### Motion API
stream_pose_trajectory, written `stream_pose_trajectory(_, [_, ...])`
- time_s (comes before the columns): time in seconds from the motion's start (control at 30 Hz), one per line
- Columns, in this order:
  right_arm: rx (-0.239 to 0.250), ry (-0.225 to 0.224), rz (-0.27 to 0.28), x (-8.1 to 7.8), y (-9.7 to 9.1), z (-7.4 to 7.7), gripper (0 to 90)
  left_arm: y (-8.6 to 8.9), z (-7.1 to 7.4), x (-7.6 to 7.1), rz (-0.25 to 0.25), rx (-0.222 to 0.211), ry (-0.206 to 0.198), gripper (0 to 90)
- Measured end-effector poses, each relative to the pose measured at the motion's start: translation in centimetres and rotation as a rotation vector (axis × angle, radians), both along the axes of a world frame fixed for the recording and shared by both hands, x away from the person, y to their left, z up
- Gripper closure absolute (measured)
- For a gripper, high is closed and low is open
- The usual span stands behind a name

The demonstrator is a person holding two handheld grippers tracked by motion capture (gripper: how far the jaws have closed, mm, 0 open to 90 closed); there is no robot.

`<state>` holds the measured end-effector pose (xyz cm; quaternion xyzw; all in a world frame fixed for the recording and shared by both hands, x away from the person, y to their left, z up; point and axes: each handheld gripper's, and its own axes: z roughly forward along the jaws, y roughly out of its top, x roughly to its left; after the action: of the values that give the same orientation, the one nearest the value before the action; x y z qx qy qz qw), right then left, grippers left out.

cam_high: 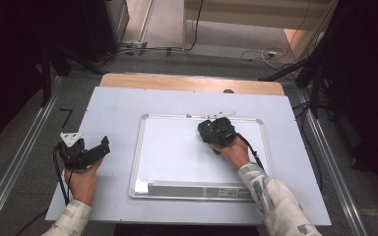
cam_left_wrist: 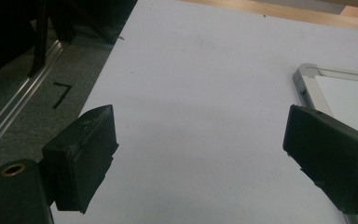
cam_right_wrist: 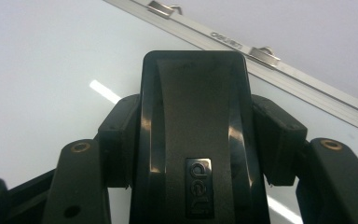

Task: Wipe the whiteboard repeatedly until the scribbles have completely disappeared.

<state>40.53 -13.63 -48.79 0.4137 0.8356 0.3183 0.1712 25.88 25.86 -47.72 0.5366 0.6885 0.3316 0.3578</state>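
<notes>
From above, my right gripper point(cam_high: 215, 132) holds a black eraser point(cam_high: 210, 129) at the whiteboard's point(cam_high: 177, 152) far edge; I judge wiping is under way. My left gripper point(cam_left_wrist: 200, 158) gapes over the matte white counter point(cam_left_wrist: 205, 70), nothing between its jaws. In the right gripper view, the glossy, ridged plastic eraser point(cam_right_wrist: 196, 140) sits clamped between my jaws; next, press flat and sweep.

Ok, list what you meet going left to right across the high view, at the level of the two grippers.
Metal rail on the floor → left gripper, jaws apart over the bare grey table → whiteboard's left frame → right gripper, jaws closed on a black eraser → whiteboard's right frame → right-hand rail.
</notes>
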Motion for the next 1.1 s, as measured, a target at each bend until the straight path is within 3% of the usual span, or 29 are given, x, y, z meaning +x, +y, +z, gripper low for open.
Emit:
stream_pose_trajectory(0.23, [0.002, 0.014, -0.023, 0.0, -0.2, 0.1, 37.8, 0.1, 0.0, -0.1, 0.002, -0.001, 0.002, 10.2])
stream_pose_trajectory(0.77, [0.011, 0.022, -0.137, 0.5, -5.6, 0.2, 37.7, 0.0, -0.1, 0.0, 0.002, 0.002, 0.005, 10.1])
stream_pose_trajectory(0.97, [0.004, 0.018, -0.151, 0.5, -5.6, 0.2, 37.9, 0.0, -0.1, 0.0, -0.002, 0.004, 0.006, 10.2])
stream_pose_trajectory(1.1, [0.004, 0.015, -0.125, 0.2, -4.8, 0.2, 37.9, -0.1, -0.1, 0.0, -0.001, 0.005, 0.005, 10.2])
